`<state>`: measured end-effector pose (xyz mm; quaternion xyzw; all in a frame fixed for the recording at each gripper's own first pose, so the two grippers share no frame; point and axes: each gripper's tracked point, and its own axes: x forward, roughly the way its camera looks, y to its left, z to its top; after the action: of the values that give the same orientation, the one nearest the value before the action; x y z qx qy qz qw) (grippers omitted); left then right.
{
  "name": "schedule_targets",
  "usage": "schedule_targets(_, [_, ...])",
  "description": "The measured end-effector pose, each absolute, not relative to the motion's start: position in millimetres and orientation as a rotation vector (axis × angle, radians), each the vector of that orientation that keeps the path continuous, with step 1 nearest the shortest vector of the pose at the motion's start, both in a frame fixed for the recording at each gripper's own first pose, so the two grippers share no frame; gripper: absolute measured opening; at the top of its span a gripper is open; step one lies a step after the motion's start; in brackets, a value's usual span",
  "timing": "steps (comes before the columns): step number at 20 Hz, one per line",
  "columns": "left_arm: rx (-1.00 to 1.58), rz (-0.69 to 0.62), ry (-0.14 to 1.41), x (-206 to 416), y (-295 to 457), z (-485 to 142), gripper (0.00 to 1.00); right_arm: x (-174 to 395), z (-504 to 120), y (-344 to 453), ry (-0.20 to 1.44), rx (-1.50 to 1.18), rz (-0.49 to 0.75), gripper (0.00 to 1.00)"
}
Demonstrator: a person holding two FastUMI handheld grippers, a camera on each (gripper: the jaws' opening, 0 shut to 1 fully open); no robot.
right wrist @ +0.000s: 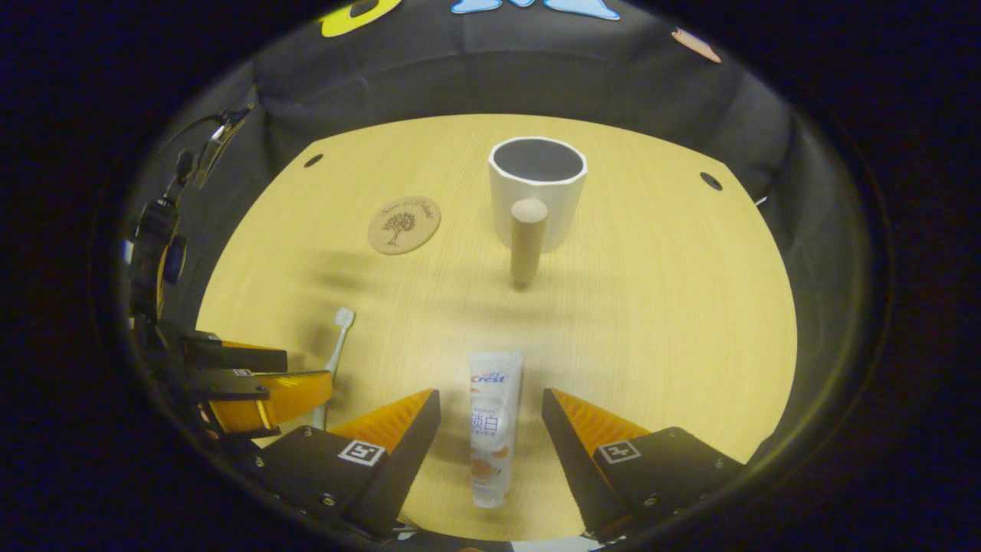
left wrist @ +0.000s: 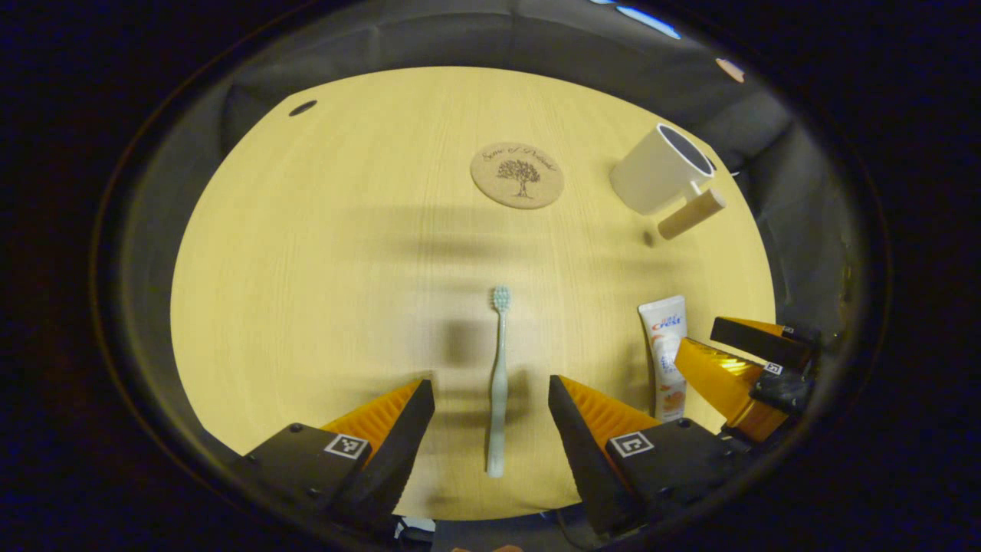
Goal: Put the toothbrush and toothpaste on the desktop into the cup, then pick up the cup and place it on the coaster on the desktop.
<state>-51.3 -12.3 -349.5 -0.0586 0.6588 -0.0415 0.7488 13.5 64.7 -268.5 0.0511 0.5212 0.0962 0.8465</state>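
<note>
A pale green toothbrush [left wrist: 499, 381] lies on the wooden desktop [left wrist: 345, 268], head pointing away, between the open fingers of my left gripper [left wrist: 490, 406]. A white toothpaste tube [right wrist: 490, 425] lies between the open fingers of my right gripper [right wrist: 490, 418]. The white cup [right wrist: 538, 188] with a wooden peg handle [right wrist: 527, 241] stands upright beyond the tube. A round cork coaster [right wrist: 404, 224] lies to the cup's left. In the left gripper view the coaster [left wrist: 517, 175], cup [left wrist: 661, 169], tube [left wrist: 665, 353] and right gripper [left wrist: 747, 360] also show. The toothbrush [right wrist: 337, 337] and left gripper [right wrist: 260, 379] appear at the left of the right gripper view.
Small dark holes [right wrist: 710, 181] mark the desktop's far corners. Black cloth walls surround the table. Some dark equipment [right wrist: 157, 238] stands at the left edge of the right gripper view.
</note>
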Motion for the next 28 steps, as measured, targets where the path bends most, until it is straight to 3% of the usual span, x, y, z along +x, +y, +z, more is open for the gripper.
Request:
schedule_targets(6, [-0.104, -0.085, 1.55, -58, -22, -364, 1.0, 15, -281, 74, 1.169, 0.105, 0.23, 0.86])
schedule_targets(14, [-0.048, -0.037, 1.586, -61, -23, -374, 0.97, 14, -302, 76, 1.234, 0.087, 0.226, 0.86])
schedule_targets(20, [-0.005, 0.016, 1.587, -61, -25, -377, 0.73, 12, -312, 74, 1.258, 0.077, 0.213, 0.85])
schedule_targets(21, [-0.007, 0.015, 1.586, -62, -26, -377, 0.59, 13, -312, 72, 1.266, 0.08, 0.208, 0.82])
schedule_targets(22, [-0.005, 0.012, 1.59, -62, -29, -377, 0.55, 13, -312, 69, 1.268, 0.082, 0.201, 0.77])
schedule_targets(23, [0.005, 0.004, 1.584, -61, -29, -377, 0.46, 14, -313, 68, 1.27, 0.088, 0.192, 0.75])
schedule_targets(24, [0.008, -0.002, 1.588, -61, -30, -376, 0.48, 12, -313, 66, 1.275, 0.086, 0.193, 0.66])
schedule_targets(25, [-0.004, -0.001, 1.574, -60, -29, -375, 0.45, 14, -311, 64, 1.271, 0.085, 0.188, 0.66])
schedule_targets(27, [-0.012, -0.006, 1.575, -61, -30, -377, 0.22, 14, -314, 66, 1.277, 0.089, 0.183, 0.52])
schedule_targets(28, [-0.009, -0.007, 1.576, -64, -30, -378, 0.22, 14, -313, 66, 1.277, 0.096, 0.174, 0.51])
